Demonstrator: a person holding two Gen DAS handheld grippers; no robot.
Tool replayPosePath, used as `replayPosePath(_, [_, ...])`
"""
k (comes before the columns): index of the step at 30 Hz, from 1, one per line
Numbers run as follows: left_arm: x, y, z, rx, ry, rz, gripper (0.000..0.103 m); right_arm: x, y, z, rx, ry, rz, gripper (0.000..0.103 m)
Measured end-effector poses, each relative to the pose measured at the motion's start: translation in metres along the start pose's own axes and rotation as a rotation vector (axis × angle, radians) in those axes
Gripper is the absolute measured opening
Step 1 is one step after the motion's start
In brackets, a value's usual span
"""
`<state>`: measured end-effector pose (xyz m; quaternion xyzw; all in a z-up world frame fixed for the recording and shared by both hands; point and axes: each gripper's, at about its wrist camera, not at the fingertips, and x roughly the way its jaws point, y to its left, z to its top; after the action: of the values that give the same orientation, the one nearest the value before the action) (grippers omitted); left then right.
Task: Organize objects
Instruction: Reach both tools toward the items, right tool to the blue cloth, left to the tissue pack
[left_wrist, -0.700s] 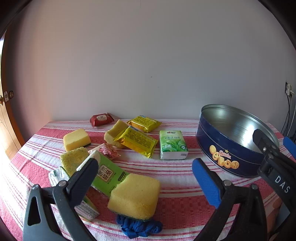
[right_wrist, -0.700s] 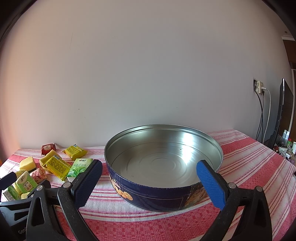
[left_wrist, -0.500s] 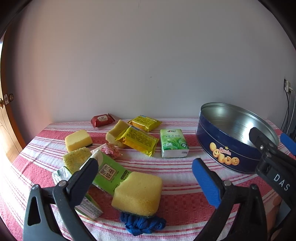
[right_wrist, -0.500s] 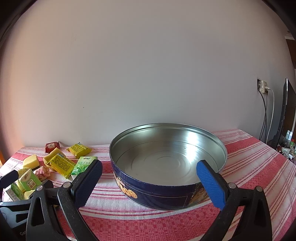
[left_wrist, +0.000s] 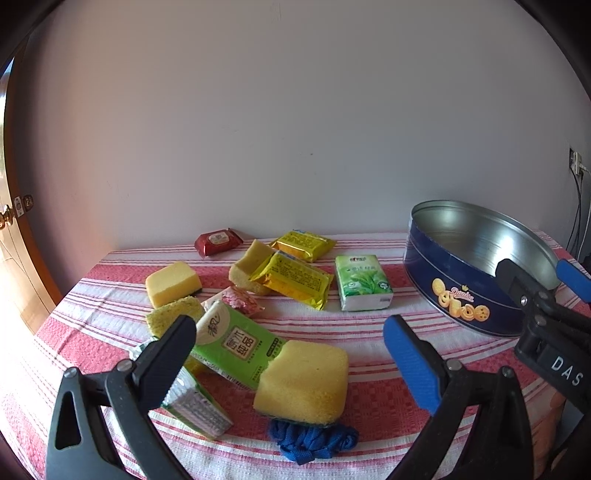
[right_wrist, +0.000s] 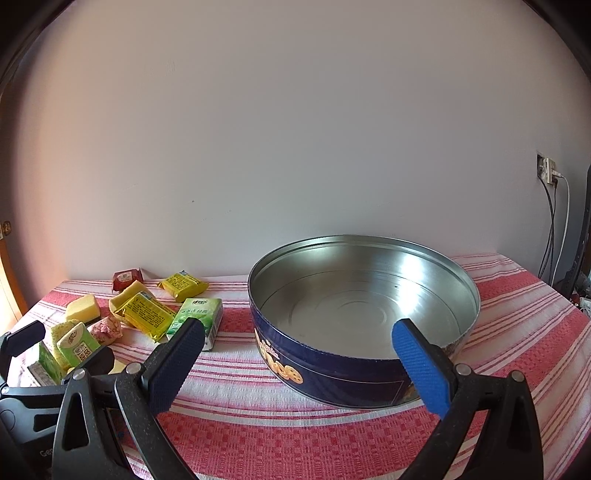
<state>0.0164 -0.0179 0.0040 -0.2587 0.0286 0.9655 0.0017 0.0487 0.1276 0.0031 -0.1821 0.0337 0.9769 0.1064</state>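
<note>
left tongs and right tongs both wide apart, gripping nothing, round blue cookie tin with bare silver inside

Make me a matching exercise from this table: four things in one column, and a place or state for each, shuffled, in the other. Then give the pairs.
Things
1. cookie tin
2. large yellow sponge
3. red packet
4. left gripper

Places or states
A. resting partly on the blue cloth
B. at the far edge of the table, near the wall
C. jaws wide apart, gripping nothing
D. lid off, nothing inside

Pairs: 1-D, 2-A, 3-B, 4-C
</note>
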Motion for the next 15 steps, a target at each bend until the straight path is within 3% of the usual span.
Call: replayPosePath(15, [0.003, 0.04, 0.002, -0.044, 0.066, 0.0, 0.103, -0.001, 0.006, 0.001, -0.011, 0.035, 0.062, 0.102])
